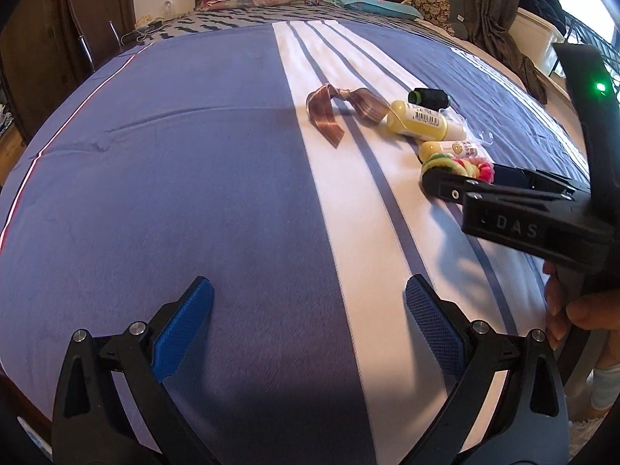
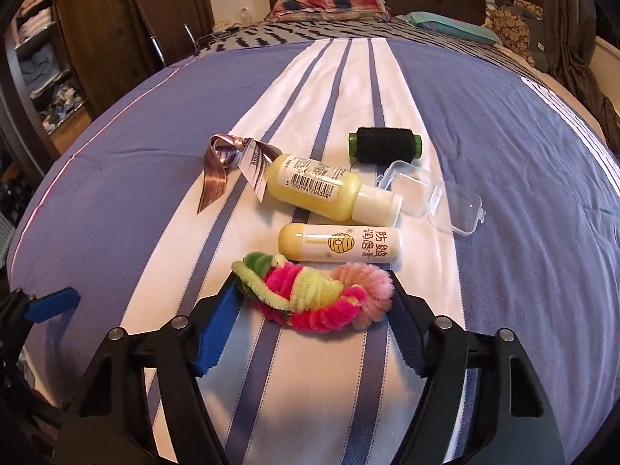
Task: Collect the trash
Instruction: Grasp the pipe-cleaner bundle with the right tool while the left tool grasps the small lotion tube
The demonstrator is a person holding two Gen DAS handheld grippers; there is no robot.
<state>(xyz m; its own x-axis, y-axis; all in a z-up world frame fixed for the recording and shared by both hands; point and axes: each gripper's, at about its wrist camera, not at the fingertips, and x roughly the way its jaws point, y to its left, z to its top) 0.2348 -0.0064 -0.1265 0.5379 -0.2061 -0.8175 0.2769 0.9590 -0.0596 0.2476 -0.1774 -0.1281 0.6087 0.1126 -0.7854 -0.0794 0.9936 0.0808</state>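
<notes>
A fuzzy pink, green and yellow pipe-cleaner bundle (image 2: pixel 310 294) lies on the striped bedcover (image 2: pixel 523 193). My right gripper (image 2: pixel 314 283) has it between the fingers, with both pads touching its ends. Just beyond lie a lip balm tube (image 2: pixel 341 246), a yellow bottle (image 2: pixel 321 190), a brown ribbon (image 2: pixel 221 170), a black thread spool (image 2: pixel 383 145) and an open clear plastic case (image 2: pixel 430 201). In the left wrist view the right gripper (image 1: pixel 438 182) reaches in from the right onto the bundle (image 1: pixel 457 164). My left gripper (image 1: pixel 308 283) hovers open over bare bedcover, nothing between its fingers.
Plaid pillow (image 2: pixel 329 0) and teal pillow (image 2: pixel 445 23) lie at the headboard. A dark wardrobe (image 2: pixel 97 38) stands left of the bed, curtains (image 2: pixel 562 19) to the right. A hand (image 1: pixel 573 310) holds the right gripper's handle. The left gripper's blue pad (image 2: pixel 54 304) shows at the left edge.
</notes>
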